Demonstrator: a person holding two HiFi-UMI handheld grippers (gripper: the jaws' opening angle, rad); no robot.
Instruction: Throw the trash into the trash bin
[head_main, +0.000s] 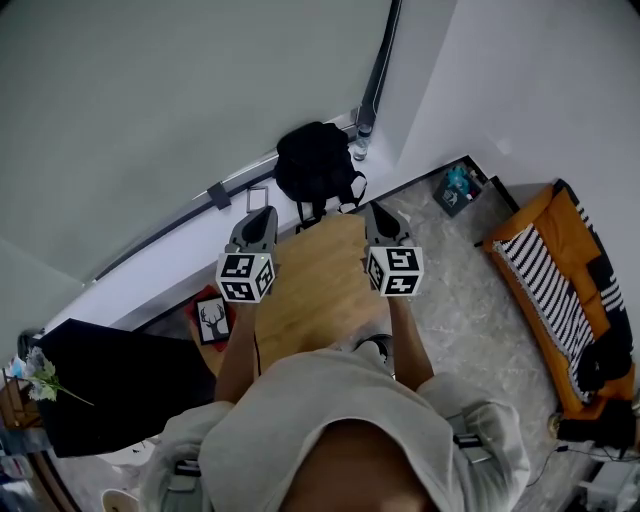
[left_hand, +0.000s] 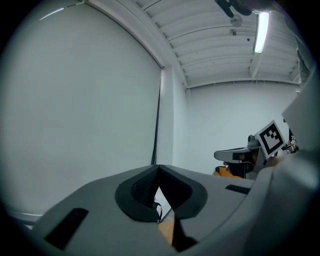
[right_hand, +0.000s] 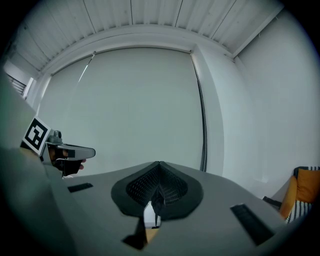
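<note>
Both grippers are held out level, side by side, above a wooden table (head_main: 310, 290). The left gripper (head_main: 264, 214) has its jaws closed tip to tip, and in the left gripper view (left_hand: 159, 168) nothing sits between them. The right gripper (head_main: 377, 210) is likewise shut and empty in its own view (right_hand: 159, 164). Each gripper shows in the other's view, the right one (left_hand: 222, 154) and the left one (right_hand: 89, 151). A small dark bin (head_main: 456, 188) with blue-green contents stands on the floor beyond the table's far right corner. I cannot make out any trash on the table.
A black bag or chair (head_main: 315, 165) stands at the table's far edge, with a bottle (head_main: 360, 148) beside it. An orange sofa (head_main: 560, 290) with a striped cushion lines the right side. A deer picture (head_main: 212, 320) and a black cabinet (head_main: 110, 385) are on the left. A round object (head_main: 374, 348) sits near me.
</note>
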